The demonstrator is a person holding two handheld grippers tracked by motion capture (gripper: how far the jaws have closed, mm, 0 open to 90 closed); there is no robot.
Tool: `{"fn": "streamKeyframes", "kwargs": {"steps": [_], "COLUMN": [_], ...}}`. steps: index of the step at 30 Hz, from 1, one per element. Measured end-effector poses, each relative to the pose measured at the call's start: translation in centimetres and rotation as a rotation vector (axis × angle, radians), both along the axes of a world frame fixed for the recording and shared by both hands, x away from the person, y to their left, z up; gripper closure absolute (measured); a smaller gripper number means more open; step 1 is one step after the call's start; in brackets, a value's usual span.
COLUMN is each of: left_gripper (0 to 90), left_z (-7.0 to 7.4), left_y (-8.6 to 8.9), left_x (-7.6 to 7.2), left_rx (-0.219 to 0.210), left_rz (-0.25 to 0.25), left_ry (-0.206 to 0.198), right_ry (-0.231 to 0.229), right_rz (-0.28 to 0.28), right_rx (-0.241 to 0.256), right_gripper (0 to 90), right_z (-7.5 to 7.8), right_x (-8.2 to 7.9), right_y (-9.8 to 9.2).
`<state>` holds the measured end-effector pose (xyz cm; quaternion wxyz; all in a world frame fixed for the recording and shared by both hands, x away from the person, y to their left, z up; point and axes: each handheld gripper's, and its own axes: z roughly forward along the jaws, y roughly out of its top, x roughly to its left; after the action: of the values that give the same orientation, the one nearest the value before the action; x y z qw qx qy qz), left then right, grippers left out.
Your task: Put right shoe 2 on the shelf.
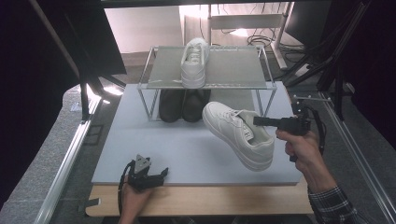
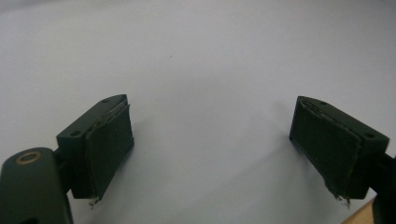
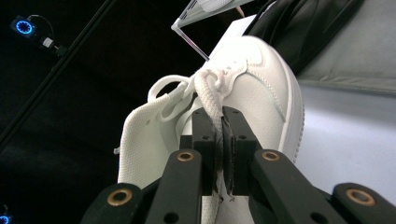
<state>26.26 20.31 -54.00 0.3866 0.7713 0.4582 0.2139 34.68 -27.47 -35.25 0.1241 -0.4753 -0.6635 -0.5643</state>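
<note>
A white sneaker (image 1: pixel 238 133) hangs tilted just above the grey mat (image 1: pixel 187 149), toe toward the rack. My right gripper (image 1: pixel 258 121) comes in from the right and is shut on the sneaker's upper edge by the laces. In the right gripper view the jaws (image 3: pixel 222 116) pinch a white strip of that sneaker (image 3: pixel 261 84). A second white sneaker (image 1: pixel 195 60) stands on the top shelf of the metal rack (image 1: pixel 233 70). My left gripper (image 1: pixel 163 173) rests low at the mat's front left edge, open; its pads (image 2: pixel 109 144) stand wide apart over bare mat.
A pair of dark shoes (image 1: pixel 182 105) sits under the rack's shelf, on the mat. The right half of the top shelf (image 1: pixel 238 65) is bare mesh. Black stands and cables crowd the right side (image 1: pixel 327 51). A wooden table edge (image 1: pixel 201 198) runs along the front.
</note>
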Motion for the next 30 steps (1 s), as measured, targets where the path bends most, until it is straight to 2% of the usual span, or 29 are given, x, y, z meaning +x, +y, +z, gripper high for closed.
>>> {"fn": "streamKeyframes", "kwargs": {"steps": [12,23,30], "left_gripper": [12.7,12.7,12.7], "left_z": [0.0,0.0,0.0], "left_y": [0.0,0.0,0.0], "left_x": [0.0,0.0,0.0], "left_rx": [0.000,0.001,0.000], "left_rz": [0.000,-0.001,-0.001], "left_ry": [0.000,0.002,0.002], "right_ry": [-0.005,-0.050,-0.072], "right_rz": [-0.018,-0.037,-0.076], "right_rx": [0.019,0.061,0.071], "right_gripper": [85.8,85.8,85.7], "right_z": [1.4,4.4,6.3], "right_x": [0.2,0.5,1.4], "right_y": [-0.2,-0.4,-0.4]}}
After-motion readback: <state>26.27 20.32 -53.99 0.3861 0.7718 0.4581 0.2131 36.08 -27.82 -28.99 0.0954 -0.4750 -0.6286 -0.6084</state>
